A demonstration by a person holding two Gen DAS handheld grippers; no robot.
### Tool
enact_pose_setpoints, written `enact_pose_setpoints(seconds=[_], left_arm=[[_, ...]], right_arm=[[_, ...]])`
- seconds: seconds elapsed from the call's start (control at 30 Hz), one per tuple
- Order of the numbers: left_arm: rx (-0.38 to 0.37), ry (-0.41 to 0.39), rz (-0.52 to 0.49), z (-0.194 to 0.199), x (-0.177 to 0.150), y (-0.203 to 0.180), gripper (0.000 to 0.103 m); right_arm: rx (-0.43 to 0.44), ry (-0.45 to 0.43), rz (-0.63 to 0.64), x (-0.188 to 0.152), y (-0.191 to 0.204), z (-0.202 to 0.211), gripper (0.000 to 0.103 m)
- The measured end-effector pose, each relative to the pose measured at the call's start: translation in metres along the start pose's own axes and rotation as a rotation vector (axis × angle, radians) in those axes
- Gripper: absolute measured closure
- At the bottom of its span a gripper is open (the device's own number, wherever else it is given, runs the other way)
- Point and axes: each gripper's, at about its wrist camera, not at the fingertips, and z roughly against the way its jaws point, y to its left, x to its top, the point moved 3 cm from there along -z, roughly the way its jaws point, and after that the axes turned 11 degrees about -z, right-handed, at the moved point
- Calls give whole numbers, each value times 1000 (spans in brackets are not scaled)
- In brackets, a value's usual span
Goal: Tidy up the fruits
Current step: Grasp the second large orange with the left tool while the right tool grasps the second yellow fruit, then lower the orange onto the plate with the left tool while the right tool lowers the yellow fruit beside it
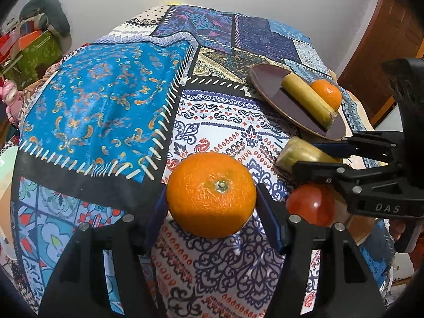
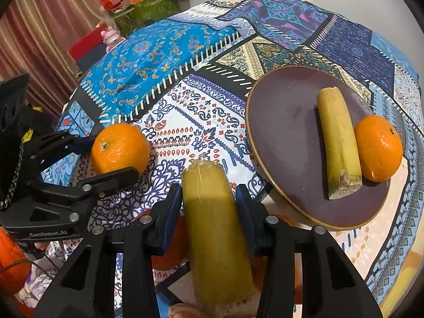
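My left gripper is shut on an orange and holds it above the patterned tablecloth; it also shows in the right wrist view. My right gripper is shut on a yellow-green banana piece, seen from the left wrist view too. A dark purple plate to the right holds another banana piece and a second orange. The plate also shows in the left wrist view at upper right.
A red fruit lies below the right gripper near the table's right edge. More orange fruit sits under the right gripper. Boxes and clutter stand beyond the far left of the table. A wooden door is at the right.
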Motion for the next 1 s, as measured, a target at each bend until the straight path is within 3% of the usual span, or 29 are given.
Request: enact_pose_setpoints(seconds=[0.57, 1.0], left_arm=[[21, -96, -6, 65, 7, -23, 38], [14, -139, -58, 68, 45, -54, 38]], right_arm=[[-3, -214, -85, -25, -8, 92, 67], [-30, -340, -135, -16, -39, 135, 67]])
